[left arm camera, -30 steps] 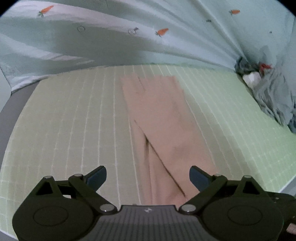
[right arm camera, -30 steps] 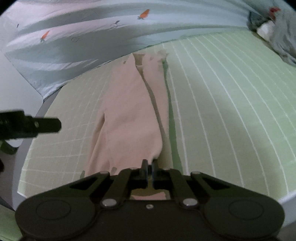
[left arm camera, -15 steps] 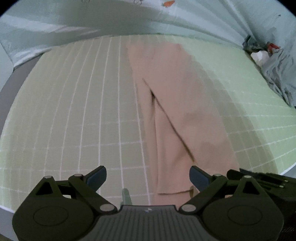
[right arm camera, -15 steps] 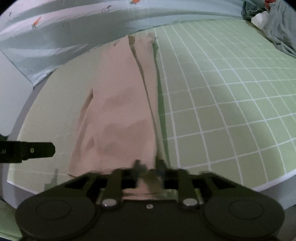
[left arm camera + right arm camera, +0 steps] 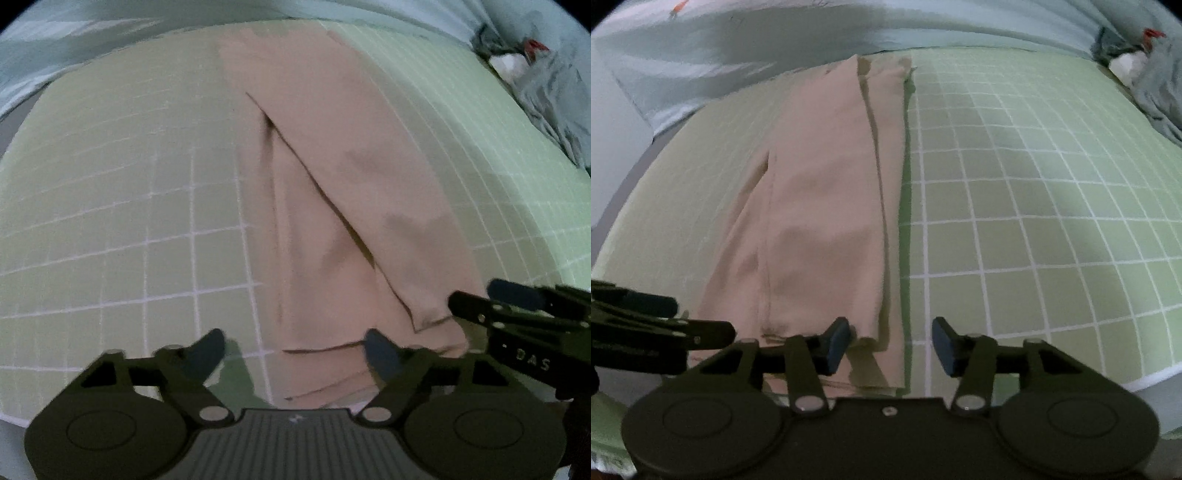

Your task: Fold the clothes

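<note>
The green mat (image 5: pixel 1052 206), a soft pad ruled with a white grid, covers most of both views, with a pale blue sheet (image 5: pixel 775 40) printed with small carrots rumpled along its far edge and a grey heap of clothes (image 5: pixel 554 85) at the far right corner. On the mat lies the pink garment (image 5: pixel 332 177), a long, narrow strip of thin, matte cloth doubled lengthwise, one layer lapped over the other along a slanting edge. Its long axis runs straight away from both tools, so its near, short end lies just under and ahead of the fingers, close to the mat's front edge.

The right gripper (image 5: pixel 890 343) hangs over the near right corner of the cloth, fingers spread and holding nothing; its left pad sits above the fabric, its right pad above bare mat. The left gripper (image 5: pixel 295 354) is also spread wide and empty, straddling the near left corner.

Both hands are about equally near. Any grasp of this end, I judge, must catch all the limp layers together.
</note>
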Action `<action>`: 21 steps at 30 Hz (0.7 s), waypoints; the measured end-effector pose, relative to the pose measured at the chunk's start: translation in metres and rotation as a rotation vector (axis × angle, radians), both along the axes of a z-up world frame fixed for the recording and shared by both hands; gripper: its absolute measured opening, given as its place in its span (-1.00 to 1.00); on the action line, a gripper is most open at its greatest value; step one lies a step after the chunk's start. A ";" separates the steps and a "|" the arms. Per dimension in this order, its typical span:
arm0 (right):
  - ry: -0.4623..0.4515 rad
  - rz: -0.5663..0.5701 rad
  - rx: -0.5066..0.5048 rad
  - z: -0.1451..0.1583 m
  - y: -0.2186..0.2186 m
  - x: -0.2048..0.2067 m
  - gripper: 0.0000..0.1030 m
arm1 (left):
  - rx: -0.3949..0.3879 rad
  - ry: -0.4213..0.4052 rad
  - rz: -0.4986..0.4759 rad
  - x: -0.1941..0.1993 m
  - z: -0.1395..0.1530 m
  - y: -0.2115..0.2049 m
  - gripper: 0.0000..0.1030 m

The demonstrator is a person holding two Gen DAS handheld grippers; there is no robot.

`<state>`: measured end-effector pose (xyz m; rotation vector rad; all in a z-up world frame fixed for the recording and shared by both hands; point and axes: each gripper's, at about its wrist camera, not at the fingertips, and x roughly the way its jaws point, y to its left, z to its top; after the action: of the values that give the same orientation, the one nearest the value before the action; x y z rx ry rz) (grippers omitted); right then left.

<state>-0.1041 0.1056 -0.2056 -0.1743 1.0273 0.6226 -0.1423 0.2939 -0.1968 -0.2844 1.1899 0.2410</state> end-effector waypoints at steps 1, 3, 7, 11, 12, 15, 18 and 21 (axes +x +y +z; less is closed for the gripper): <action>0.001 0.007 0.002 0.000 0.002 0.000 -0.16 | -0.017 0.006 -0.001 0.000 -0.003 -0.001 0.25; 0.021 0.019 0.023 0.000 0.002 0.002 -0.37 | -0.009 0.005 -0.018 0.000 -0.004 -0.005 0.13; 0.057 0.045 0.050 0.001 0.001 0.005 -0.71 | -0.006 -0.009 -0.031 0.001 -0.004 -0.009 -0.31; 0.052 0.080 0.029 0.003 0.003 0.003 -0.79 | -0.088 -0.024 0.029 0.001 -0.006 0.001 -0.72; 0.048 0.089 0.021 0.003 0.004 0.002 -0.80 | -0.097 -0.025 0.035 0.001 -0.006 0.001 -0.73; 0.049 0.107 0.013 0.009 0.002 0.000 -0.84 | -0.098 -0.024 0.029 0.000 -0.001 0.001 -0.76; 0.027 0.119 0.030 0.025 0.001 0.002 -0.86 | -0.109 -0.035 0.019 -0.006 0.015 0.000 -0.77; 0.005 0.131 0.047 0.042 -0.001 0.004 -0.86 | -0.135 -0.092 0.013 -0.011 0.039 0.004 -0.78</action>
<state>-0.0996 0.1050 -0.1637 -0.1999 1.0107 0.7662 -0.1532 0.2981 -0.1574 -0.4174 1.1157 0.1577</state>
